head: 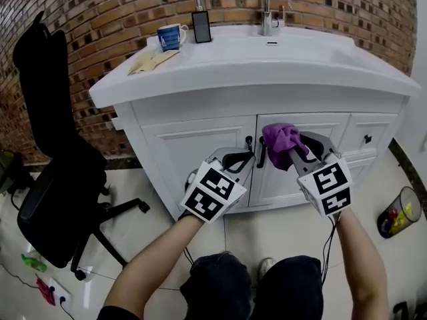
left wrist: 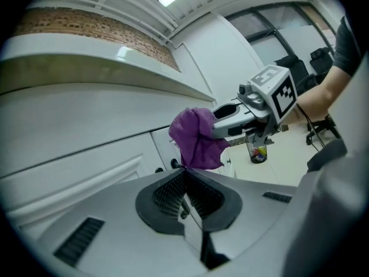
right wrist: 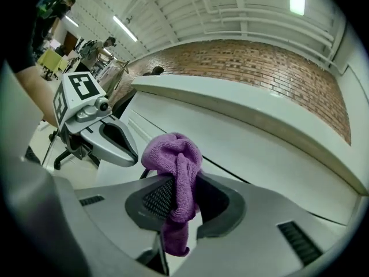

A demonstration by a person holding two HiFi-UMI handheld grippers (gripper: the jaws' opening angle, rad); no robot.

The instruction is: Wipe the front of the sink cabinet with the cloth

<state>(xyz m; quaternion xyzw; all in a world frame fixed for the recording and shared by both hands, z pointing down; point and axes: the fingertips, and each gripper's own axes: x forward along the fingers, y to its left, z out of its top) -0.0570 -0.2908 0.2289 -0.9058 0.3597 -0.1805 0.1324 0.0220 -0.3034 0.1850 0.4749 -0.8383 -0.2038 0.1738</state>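
A purple cloth [head: 281,142] is bunched in my right gripper [head: 298,153], which is shut on it; the right gripper view shows the cloth [right wrist: 176,178] pinched between the jaws and hanging below them. The cloth is held up at the white sink cabinet front [head: 200,145], near the black door handles [head: 261,153] at the middle seam. My left gripper [head: 241,160] is shut and empty, just left of the cloth, its tips close to the left door. In the left gripper view the cloth [left wrist: 196,138] and right gripper [left wrist: 242,111] sit ahead of my closed jaws.
A black office chair [head: 47,179] stands left of the cabinet. On the countertop [head: 220,62] are a blue mug [head: 171,37], a soap dispenser [head: 201,24], a tan cloth [head: 151,60] and a faucet [head: 269,9]. A mesh bin [head: 399,212] sits on the floor right.
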